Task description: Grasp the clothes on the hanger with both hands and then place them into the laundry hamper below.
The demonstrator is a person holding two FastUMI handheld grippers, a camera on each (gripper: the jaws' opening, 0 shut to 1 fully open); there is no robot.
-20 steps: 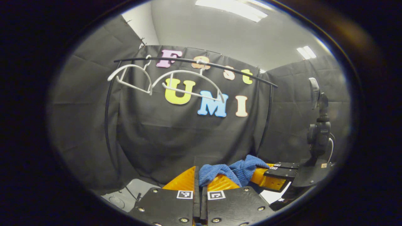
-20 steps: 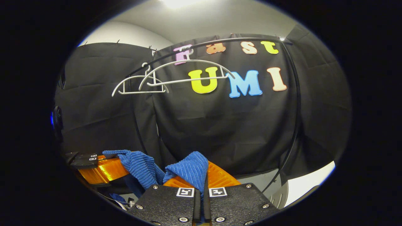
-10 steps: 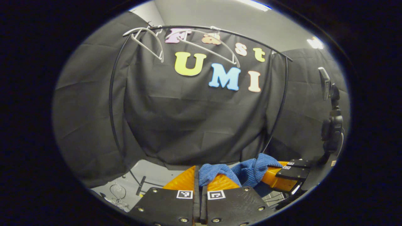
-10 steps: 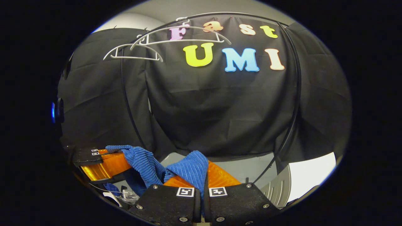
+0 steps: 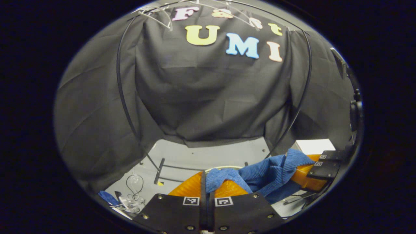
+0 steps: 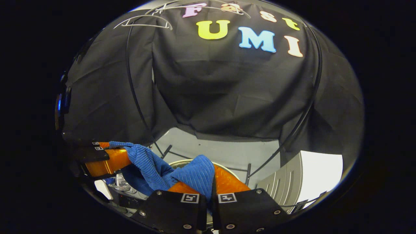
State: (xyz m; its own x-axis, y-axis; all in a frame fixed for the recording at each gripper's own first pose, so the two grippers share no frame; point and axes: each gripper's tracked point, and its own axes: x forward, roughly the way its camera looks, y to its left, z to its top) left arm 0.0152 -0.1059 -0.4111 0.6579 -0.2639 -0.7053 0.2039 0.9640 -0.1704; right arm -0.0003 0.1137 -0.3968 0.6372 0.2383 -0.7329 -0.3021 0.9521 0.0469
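- Left gripper (image 5: 206, 177), bottom centre of the left gripper view: its fingers are pressed together on a fold of the blue cloth (image 5: 260, 174), which bunches over the fingertips
- Right gripper (image 6: 213, 182), bottom centre of the right gripper view: likewise clamped, with a corner of the blue cloth (image 6: 195, 175) pinched in the narrow gap between its fingers
- The cloth spans between the two grippers; in the left gripper view it runs from bottom centre across to the other gripper at lower right, and in the right gripper view it sags toward the other gripper at lower left
- The white hangers (image 6: 143, 22) hang bare on the black rail (image 6: 131, 78) at the top of the frame, well apart from the cloth
- Step in hand, as I judge it: the cloth is off the hanger and is being carried down; the drop into the hamper is not yet done
- A pale curved rim (image 6: 182, 161) peeks out just behind the cloth, low in the frame; probably the hamper (image 5: 219, 168), though too little shows to be sure
- Next move calls for bringing both grippers over that rim together, then opening both so the cloth falls inside rather than draping on the edge
- Hidden: the hamper's body and depth, the lower hang of the cloth, and how much fabric each grip holds
- Clutter at lower left (image 5: 130, 198) on the floor is too small to name
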